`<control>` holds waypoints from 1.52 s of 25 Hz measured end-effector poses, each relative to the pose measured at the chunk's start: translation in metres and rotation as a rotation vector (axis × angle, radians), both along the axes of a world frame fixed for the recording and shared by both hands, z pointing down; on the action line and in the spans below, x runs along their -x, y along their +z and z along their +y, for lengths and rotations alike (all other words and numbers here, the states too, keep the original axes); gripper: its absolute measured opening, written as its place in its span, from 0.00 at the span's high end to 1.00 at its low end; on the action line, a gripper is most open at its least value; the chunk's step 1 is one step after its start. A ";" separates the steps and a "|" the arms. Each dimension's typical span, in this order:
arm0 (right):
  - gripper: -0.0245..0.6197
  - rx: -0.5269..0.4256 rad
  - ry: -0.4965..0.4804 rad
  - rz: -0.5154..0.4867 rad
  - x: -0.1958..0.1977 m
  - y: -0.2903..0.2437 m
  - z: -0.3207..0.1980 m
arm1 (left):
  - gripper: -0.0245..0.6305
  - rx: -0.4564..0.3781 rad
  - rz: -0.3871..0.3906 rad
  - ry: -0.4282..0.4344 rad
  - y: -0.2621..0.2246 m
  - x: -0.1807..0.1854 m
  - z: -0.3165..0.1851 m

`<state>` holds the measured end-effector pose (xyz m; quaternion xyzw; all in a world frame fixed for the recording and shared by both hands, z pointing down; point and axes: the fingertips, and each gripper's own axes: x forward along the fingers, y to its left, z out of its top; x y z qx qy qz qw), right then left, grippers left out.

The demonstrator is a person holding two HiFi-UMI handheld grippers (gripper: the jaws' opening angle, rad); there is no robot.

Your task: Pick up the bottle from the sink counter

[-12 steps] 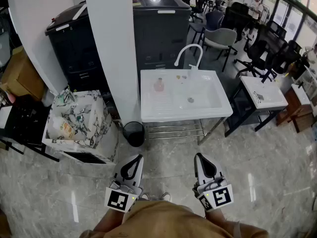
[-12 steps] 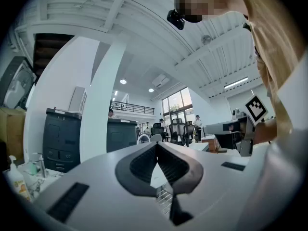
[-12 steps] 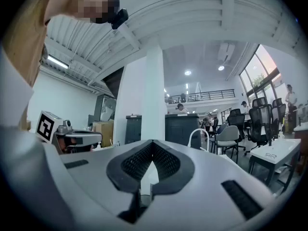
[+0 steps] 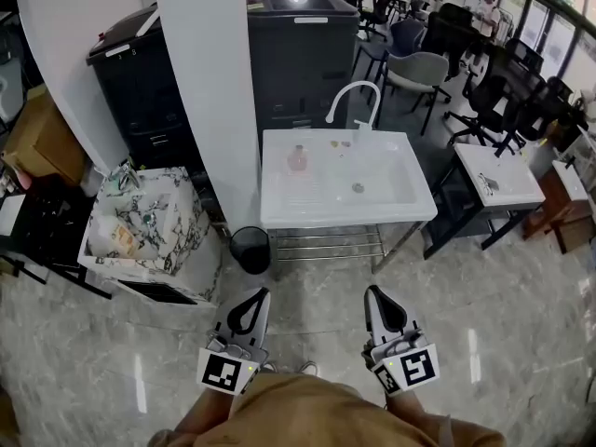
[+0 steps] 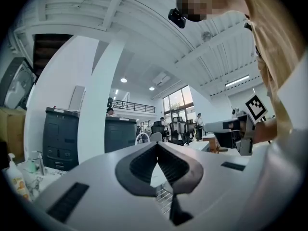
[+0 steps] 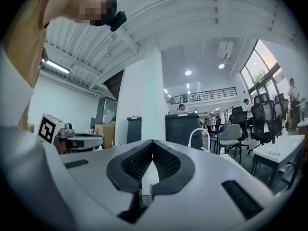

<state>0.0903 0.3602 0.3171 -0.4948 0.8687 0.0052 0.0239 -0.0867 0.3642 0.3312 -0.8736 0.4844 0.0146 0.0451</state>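
Observation:
A small pinkish bottle (image 4: 297,159) stands at the back left of the white sink counter (image 4: 410,208), left of the curved white faucet (image 4: 352,100). Both grippers are held low near my body, well short of the counter, pointing toward it. My left gripper (image 4: 252,294) is shut with nothing in it; its pads meet at the tips in the left gripper view (image 5: 157,144). My right gripper (image 4: 374,292) is likewise shut and empty, with its jaws closed together in the right gripper view (image 6: 152,142). The faucet (image 6: 197,136) shows beyond the right jaws; the bottle is hidden in both gripper views.
A white pillar (image 4: 209,91) rises left of the sink, with a black bin (image 4: 250,250) at its foot. A marble-patterned counter (image 4: 172,250) with clutter stands at the left. Dark cabinets (image 4: 300,59) are behind, a second white basin (image 4: 521,192) and office chairs (image 4: 419,71) at right.
The head view has shifted slightly, so the sink counter sits a touch higher and further left. Both grippers stay shut in about the same place.

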 end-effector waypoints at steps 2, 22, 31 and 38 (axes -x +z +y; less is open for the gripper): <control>0.95 -0.006 -0.005 0.026 -0.006 0.004 -0.003 | 0.96 0.002 -0.005 -0.006 0.004 -0.007 -0.002; 0.95 0.069 -0.049 0.052 -0.022 0.047 -0.049 | 0.96 0.025 0.001 -0.075 0.044 -0.015 -0.059; 0.95 0.103 -0.011 0.074 -0.018 0.054 -0.127 | 0.96 0.051 0.017 -0.050 0.055 -0.004 -0.150; 0.95 0.121 -0.017 0.082 0.008 0.050 -0.212 | 0.96 0.078 0.027 -0.033 0.057 0.014 -0.238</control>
